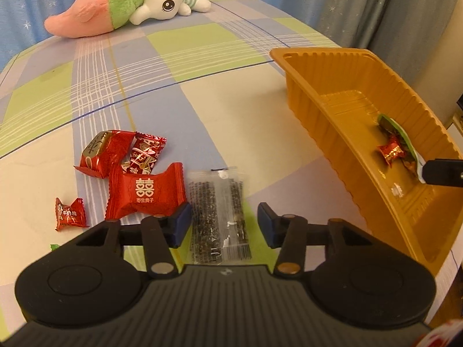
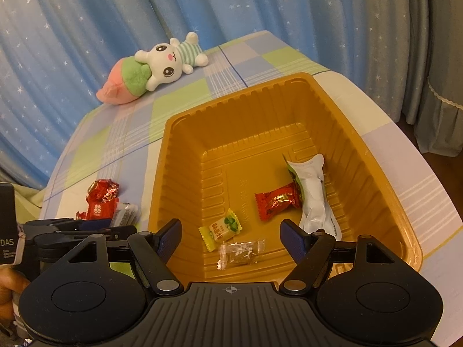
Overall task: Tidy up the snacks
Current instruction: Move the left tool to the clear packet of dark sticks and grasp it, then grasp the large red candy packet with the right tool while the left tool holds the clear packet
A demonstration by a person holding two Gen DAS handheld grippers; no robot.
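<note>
A clear packet of dark sesame snack (image 1: 218, 217) lies on the checked cloth between the jaws of my left gripper (image 1: 224, 222). The jaws stand open; the left pad is at the packet's edge and a gap shows on the right. Left of it lie several red wrapped candies, the biggest (image 1: 146, 192) with white characters. The gold plastic tray (image 1: 318, 50) stands to the right. My right gripper (image 2: 231, 231) hangs open and empty above the tray (image 2: 165, 173). Inside lie a red candy (image 2: 276, 201), a white packet (image 2: 314, 193), a yellow candy (image 2: 224, 228) and a clear-wrapped sweet (image 2: 241, 253).
A plush rabbit on a pink and green carrot (image 1: 130, 3) lies at the far edge of the cloth. Blue starred curtains (image 2: 202, 5) hang behind. The surface drops off just right of the tray. A hand (image 2: 8, 292) holds the left gripper (image 2: 95, 225).
</note>
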